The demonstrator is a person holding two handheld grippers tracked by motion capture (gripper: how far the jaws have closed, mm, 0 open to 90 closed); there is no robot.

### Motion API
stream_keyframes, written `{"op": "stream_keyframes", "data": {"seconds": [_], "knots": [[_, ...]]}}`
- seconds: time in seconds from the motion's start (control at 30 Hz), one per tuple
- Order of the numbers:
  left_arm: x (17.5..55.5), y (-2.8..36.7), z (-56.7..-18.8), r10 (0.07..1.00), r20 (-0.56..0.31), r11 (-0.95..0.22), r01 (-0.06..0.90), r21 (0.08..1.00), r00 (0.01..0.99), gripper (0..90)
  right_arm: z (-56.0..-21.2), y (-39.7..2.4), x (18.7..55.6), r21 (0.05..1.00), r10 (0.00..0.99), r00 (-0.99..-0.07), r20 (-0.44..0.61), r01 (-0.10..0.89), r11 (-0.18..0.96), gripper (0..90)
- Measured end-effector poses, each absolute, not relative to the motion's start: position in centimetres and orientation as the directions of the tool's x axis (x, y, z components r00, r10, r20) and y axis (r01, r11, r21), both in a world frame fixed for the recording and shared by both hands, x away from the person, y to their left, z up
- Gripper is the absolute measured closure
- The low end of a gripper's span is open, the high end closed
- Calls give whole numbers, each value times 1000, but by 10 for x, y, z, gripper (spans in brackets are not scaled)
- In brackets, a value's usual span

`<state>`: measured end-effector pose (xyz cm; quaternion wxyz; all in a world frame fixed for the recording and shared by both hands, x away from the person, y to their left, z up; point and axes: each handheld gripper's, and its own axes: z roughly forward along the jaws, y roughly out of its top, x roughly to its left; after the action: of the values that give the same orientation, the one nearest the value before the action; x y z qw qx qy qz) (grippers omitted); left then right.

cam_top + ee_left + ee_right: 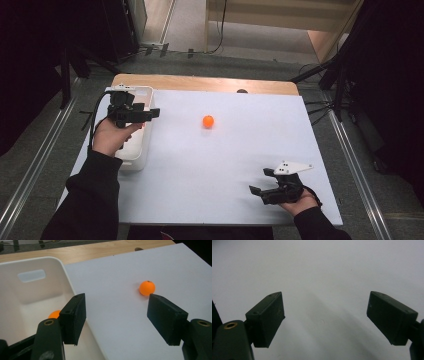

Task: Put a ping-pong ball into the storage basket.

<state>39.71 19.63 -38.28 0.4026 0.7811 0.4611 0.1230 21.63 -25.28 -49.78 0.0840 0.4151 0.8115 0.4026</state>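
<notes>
An orange ball (208, 121) lies on the white tabletop (225, 170), toward the far middle. In the left gripper view this ball (147, 287) sits just beyond the right jaw's tip. A second orange ball (54, 314) rests inside the white bin (32, 291), half hidden behind the left jaw. My left gripper (150, 111) hovers over the bin's (141, 150) right wall, pointing right; its jaws (117, 298) stand open with nothing between them. At the near right my right gripper (260, 181) is held low over bare tabletop, its jaws (325, 296) open and empty.
The bin stands at the table's left edge. A strip of wood (200, 83) runs along the far edge, with a small dark thing (242, 91) on it. Dark stands and cables surround the table on the floor.
</notes>
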Motion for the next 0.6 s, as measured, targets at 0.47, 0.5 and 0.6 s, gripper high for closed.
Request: {"op": "stream_keyframes", "data": {"seconds": [0.47, 0.5, 0.6], "knots": [[389, 179, -386, 773, -192, -287, 603, 745, 605, 319, -498, -251, 219, 726, 732, -655, 189, 595, 345, 131], [389, 178, -387, 768, -194, -288, 600, 746, 610, 319, -498, -251, 219, 725, 732, -654, 191, 596, 344, 131], [389, 173, -389, 758, -204, -287, 598, 748, 619, 319, -498, -251, 219, 725, 728, -658, 190, 594, 348, 131]]}}
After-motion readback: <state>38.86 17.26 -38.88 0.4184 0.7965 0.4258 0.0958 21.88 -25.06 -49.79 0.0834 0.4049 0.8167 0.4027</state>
